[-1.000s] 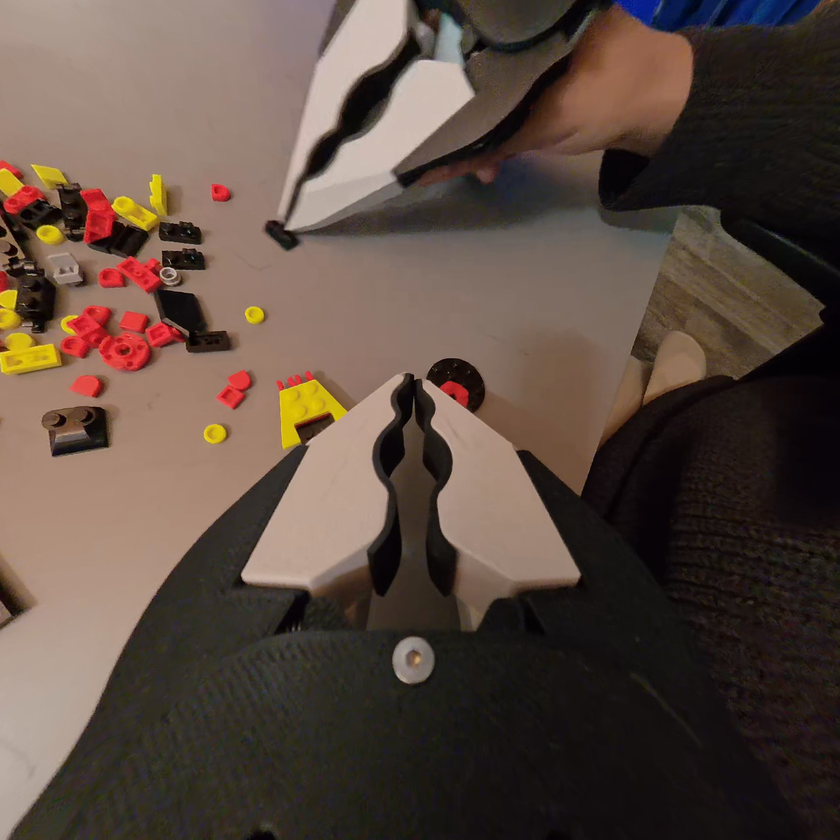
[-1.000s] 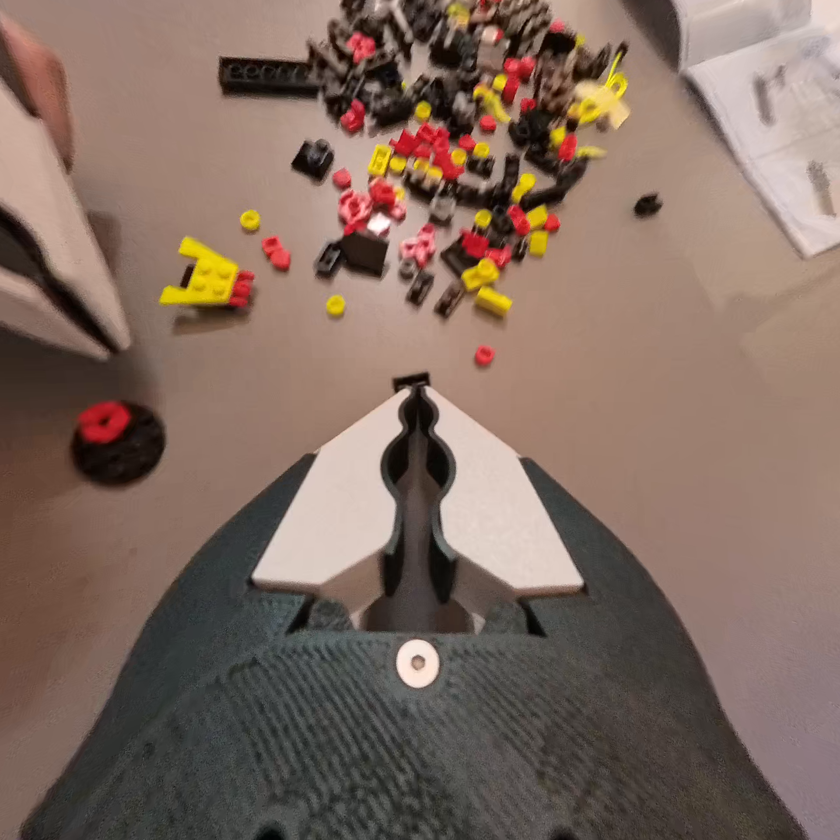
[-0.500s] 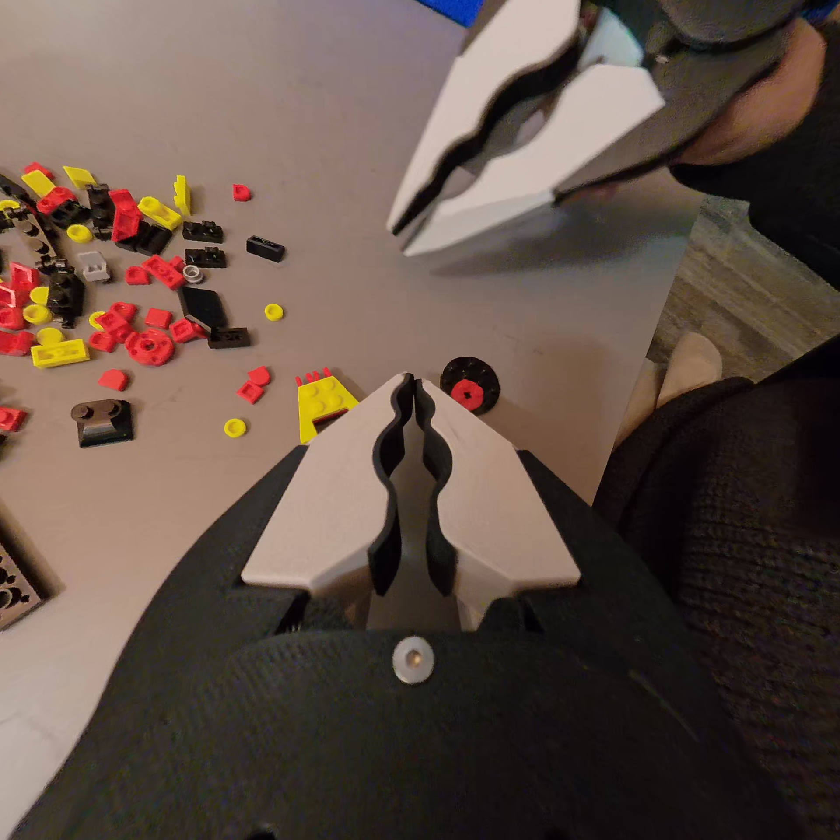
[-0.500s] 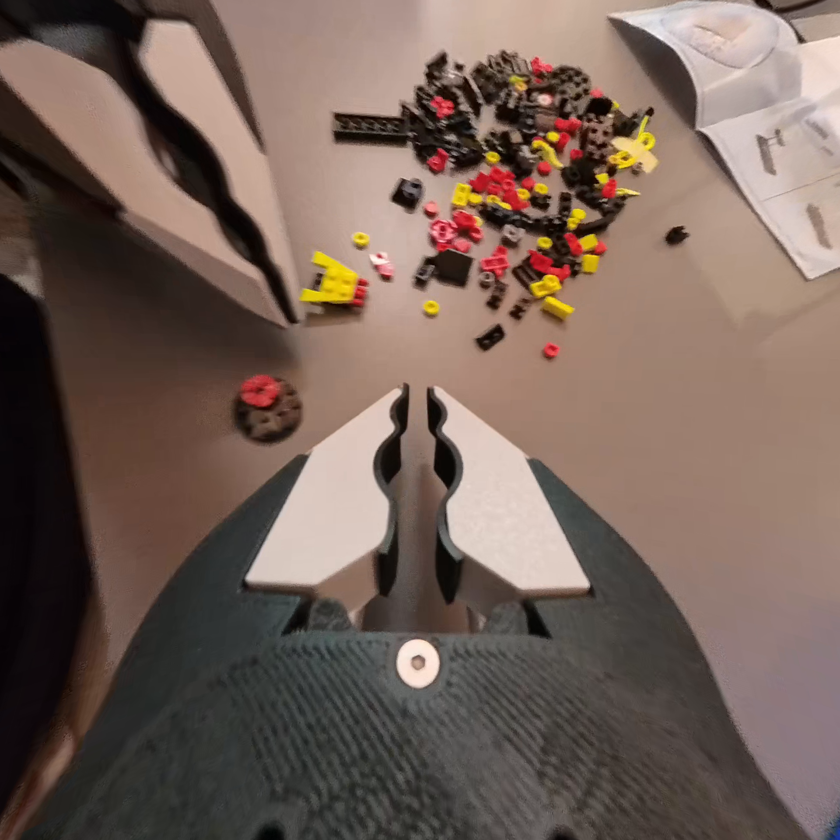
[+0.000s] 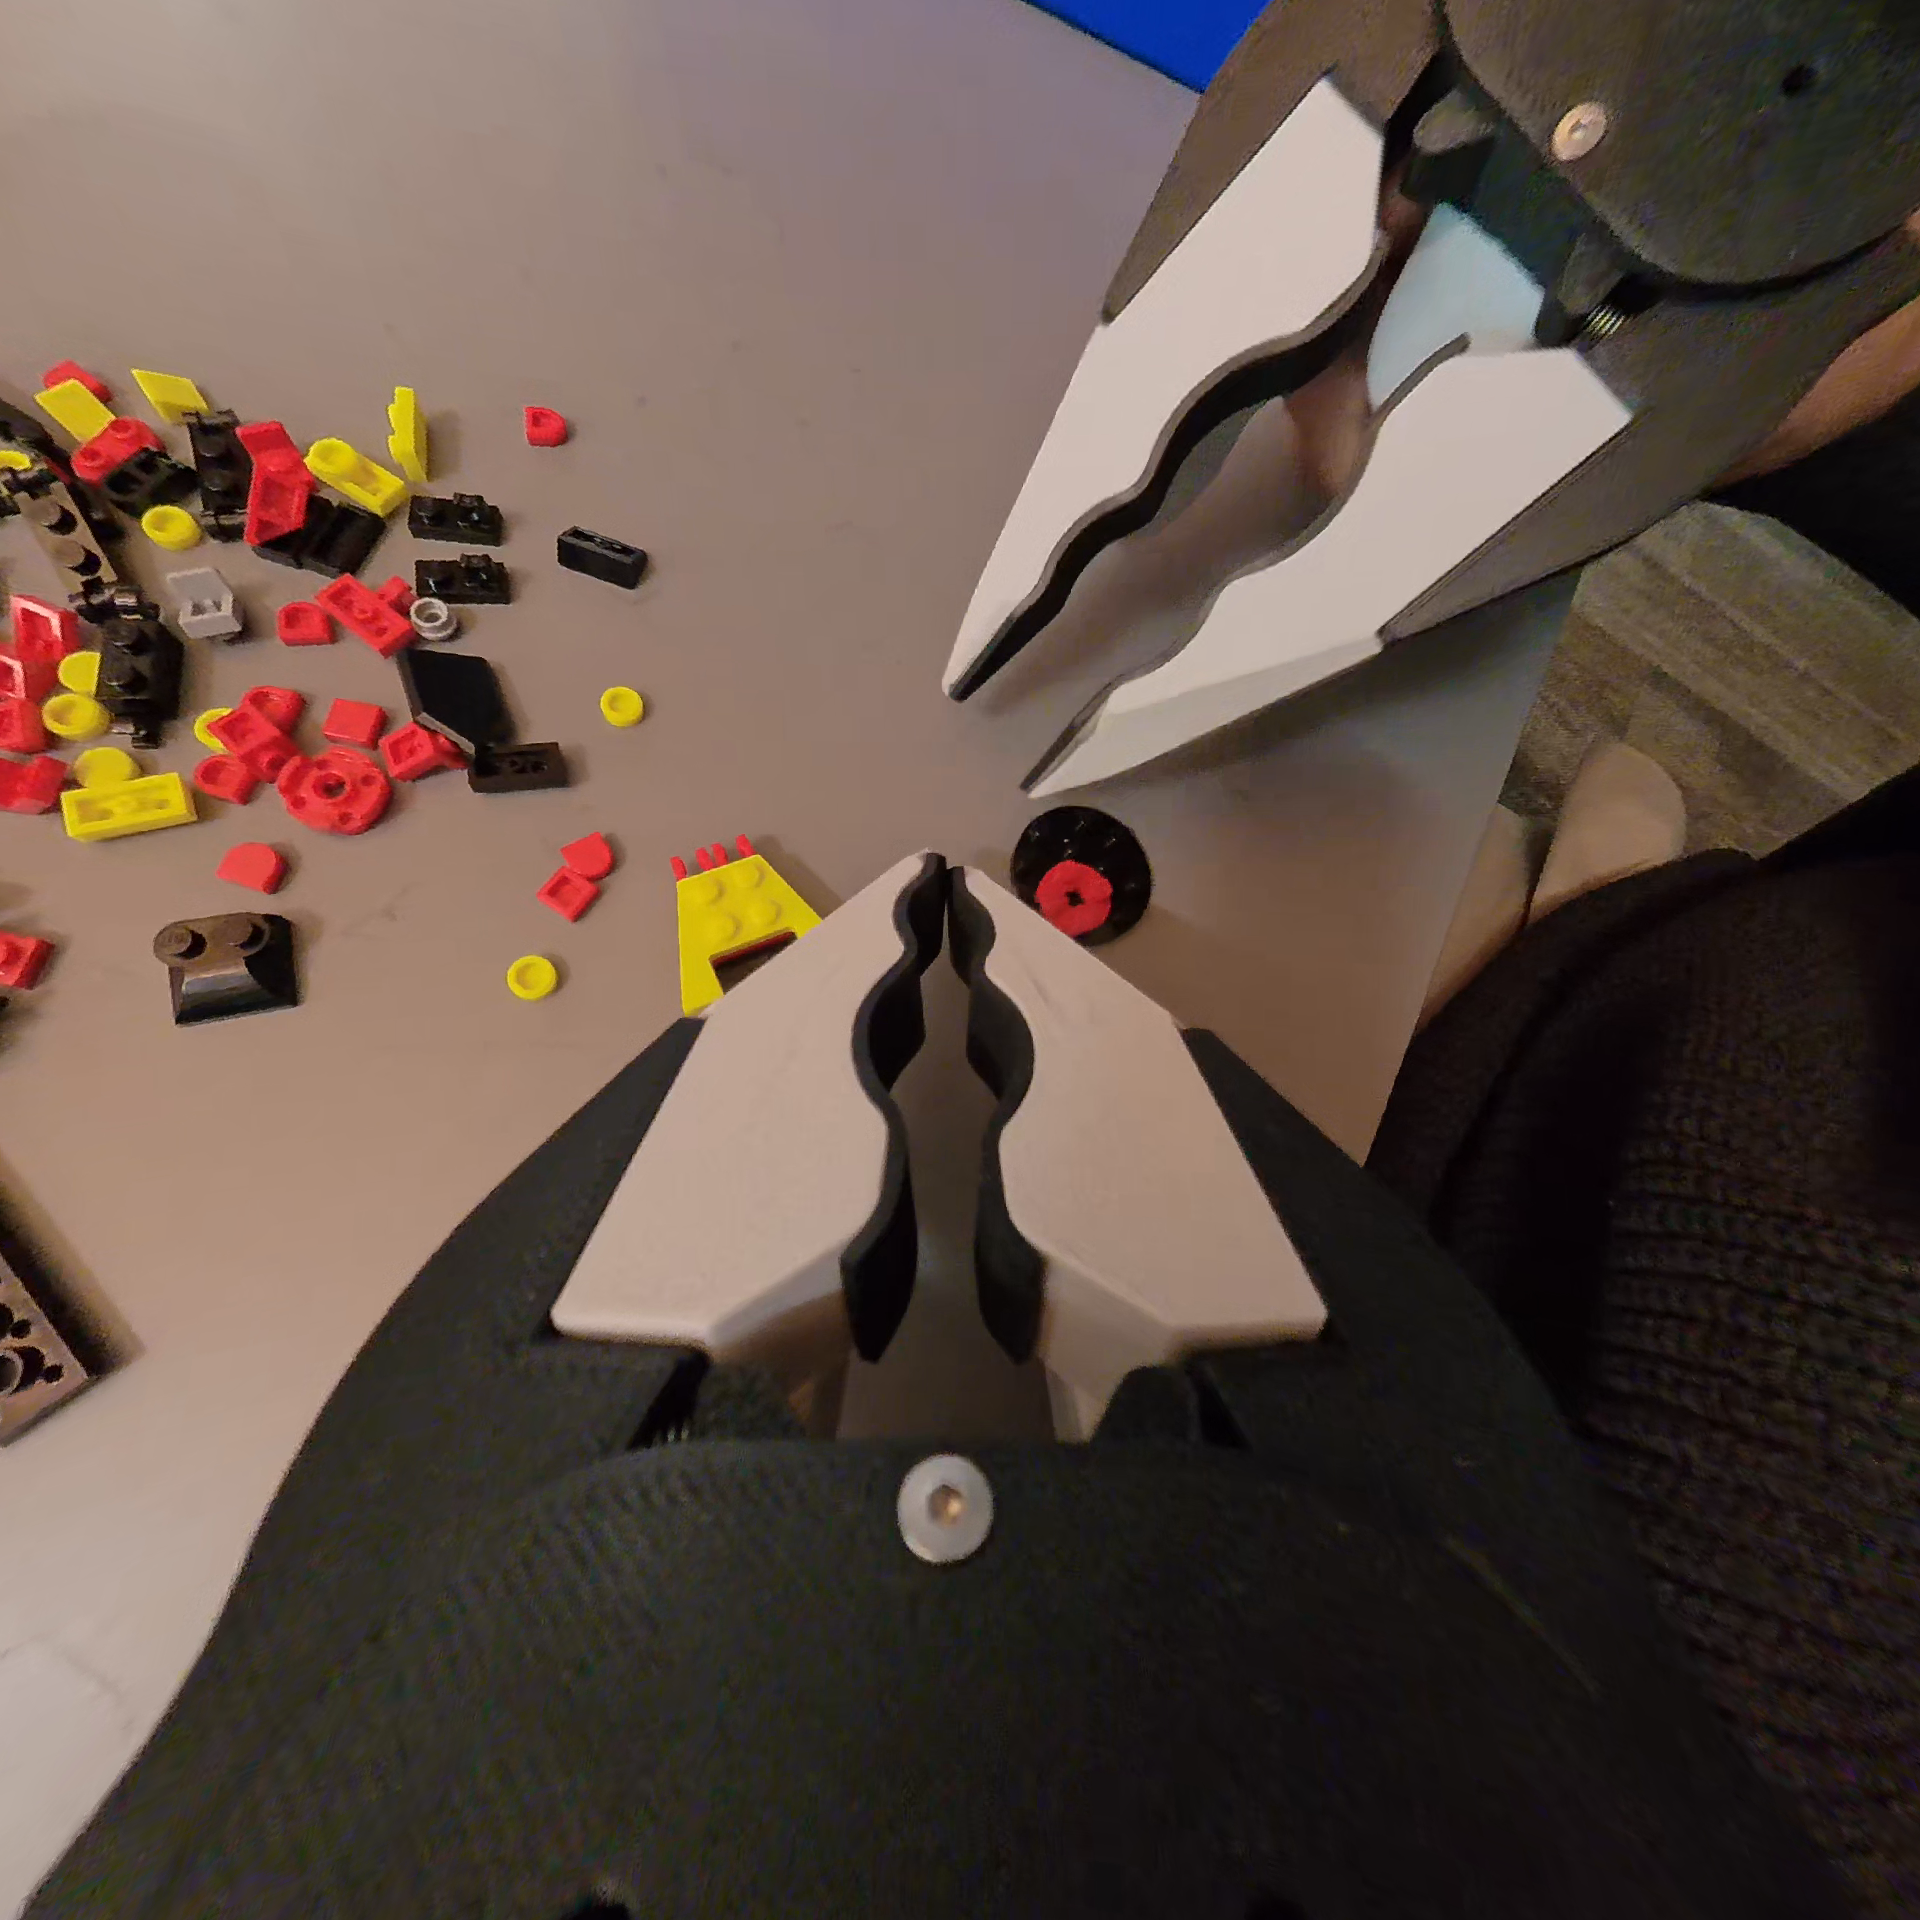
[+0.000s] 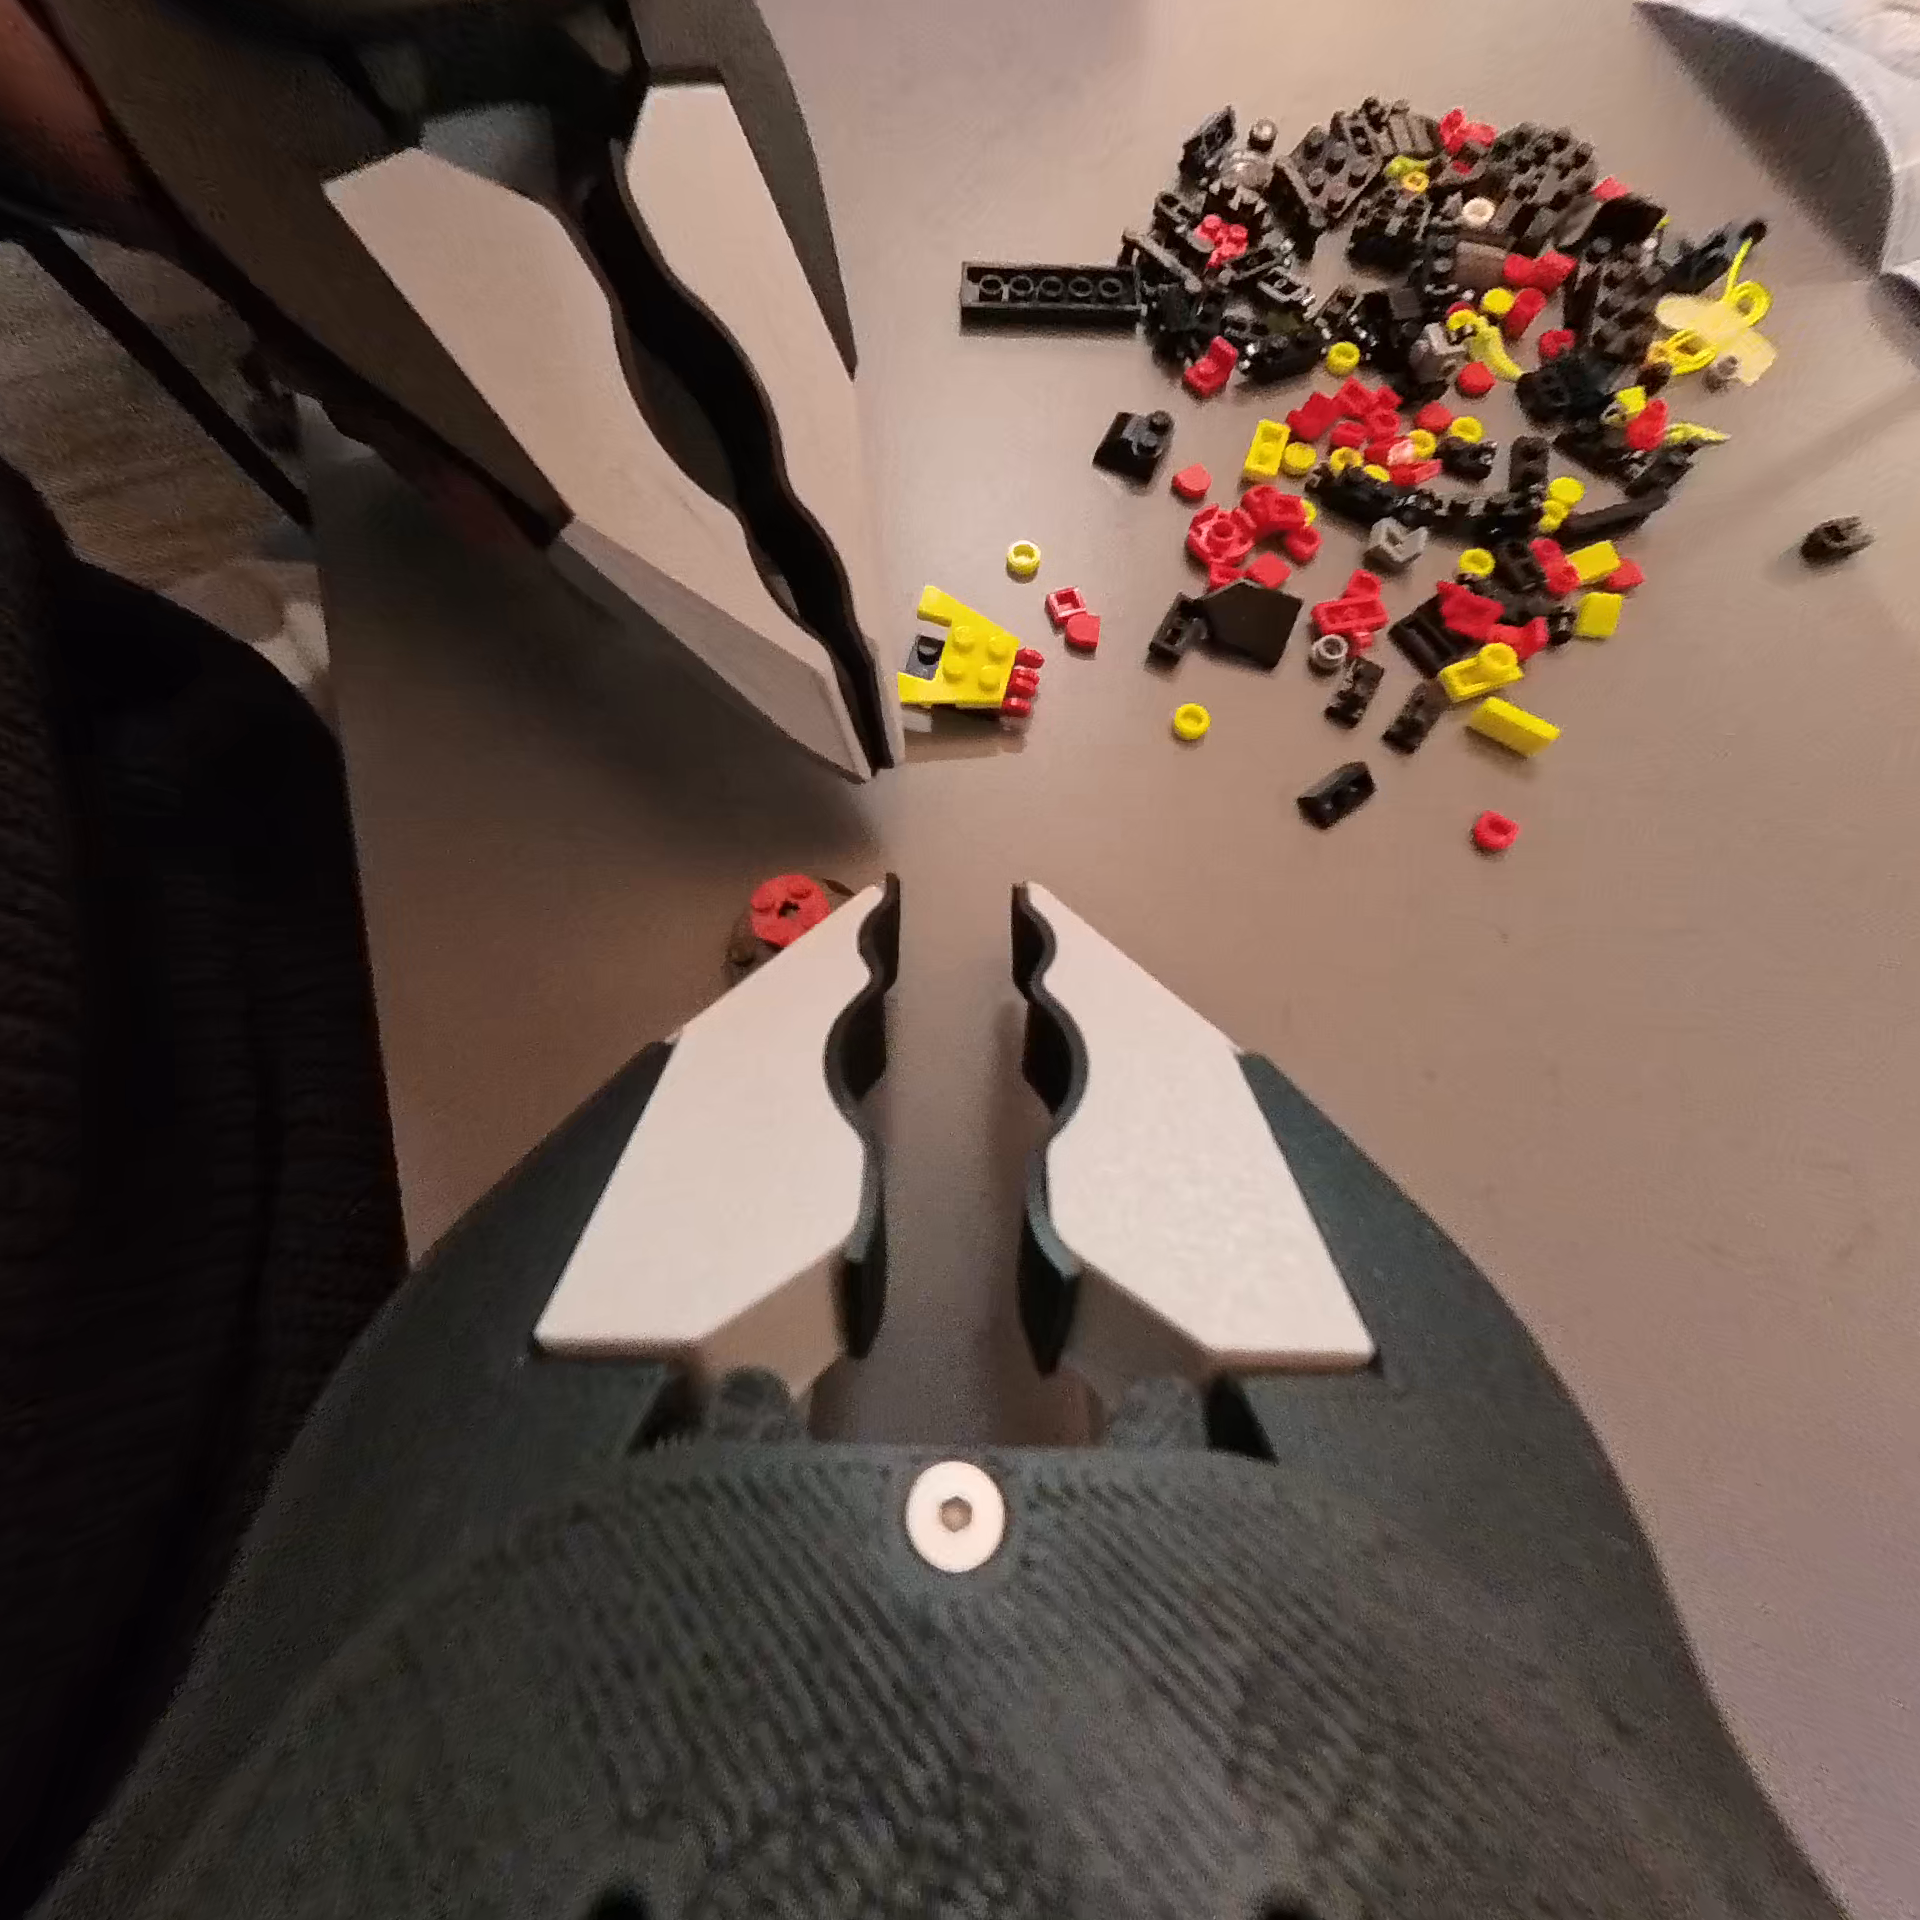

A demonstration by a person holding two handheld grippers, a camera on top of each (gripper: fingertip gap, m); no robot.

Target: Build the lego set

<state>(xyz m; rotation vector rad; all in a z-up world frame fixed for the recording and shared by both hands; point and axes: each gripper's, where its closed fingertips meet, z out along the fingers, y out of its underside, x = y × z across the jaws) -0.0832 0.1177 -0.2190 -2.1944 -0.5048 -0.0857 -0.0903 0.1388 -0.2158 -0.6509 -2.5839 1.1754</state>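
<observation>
My left gripper is shut and empty, low over the grey table. A black round plate with a red piece on top lies just right of its tips, and a yellow wedge assembly with red teeth lies just left. My right gripper is open and empty; in the left wrist view it hovers just above the round plate. The round plate sits by the right gripper's left fingertip. A small black brick lies loose on the table.
A pile of loose red, yellow and black pieces covers the far table, with a long black plate beside it. A paper booklet lies at the far right. The table edge and a person's lap are close by. My left and right fingertips are right by each other. My right gripper's tips are some 8 cm from the small black brick. It turns up in the right wrist view as well.
My right gripper let go of the small black brick on the table, opened, and moved back toward the round plate and my left gripper. The left gripper stayed shut and nearly still.
</observation>
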